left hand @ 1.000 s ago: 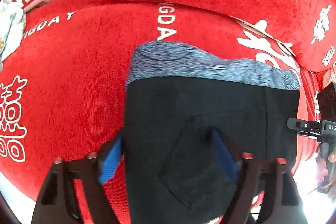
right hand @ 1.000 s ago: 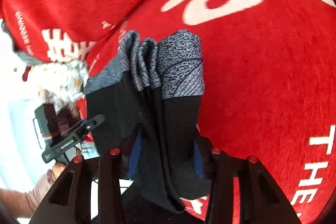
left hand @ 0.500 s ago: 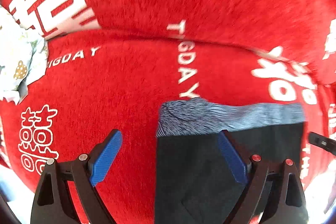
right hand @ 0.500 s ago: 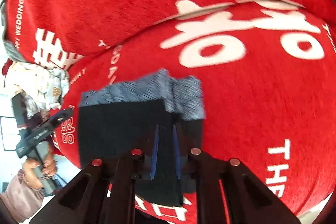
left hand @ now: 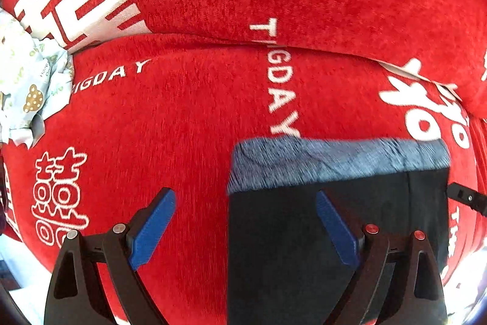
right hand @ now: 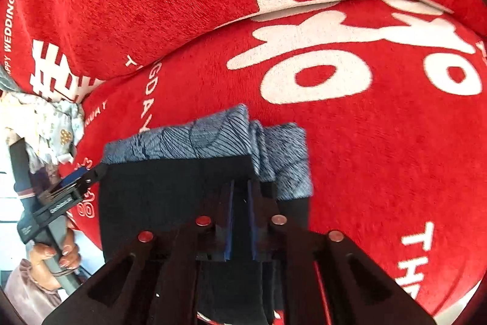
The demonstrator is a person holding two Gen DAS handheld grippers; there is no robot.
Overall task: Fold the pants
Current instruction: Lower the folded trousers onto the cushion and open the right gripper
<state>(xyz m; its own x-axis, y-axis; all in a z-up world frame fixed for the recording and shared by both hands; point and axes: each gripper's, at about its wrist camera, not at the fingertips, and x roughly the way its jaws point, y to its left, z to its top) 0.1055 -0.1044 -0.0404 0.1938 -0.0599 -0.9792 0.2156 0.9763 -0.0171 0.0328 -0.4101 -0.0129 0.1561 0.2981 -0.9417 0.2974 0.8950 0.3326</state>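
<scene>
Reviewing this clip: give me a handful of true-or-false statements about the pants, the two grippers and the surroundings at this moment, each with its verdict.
1. The right gripper is clamped on the dark pants. True.
2. The left gripper is closed on the pants' waistband. False: its jaws stand wide open, one finger over the red cover, the other over the pants, pinching nothing.
3. The pants have a grey-blue patterned waistband. True.
4. The pants lie on a plain white sheet. False: the cover is red with white lettering.
5. A crumpled pale printed cloth sits at the left edge of the left wrist view. True.
</scene>
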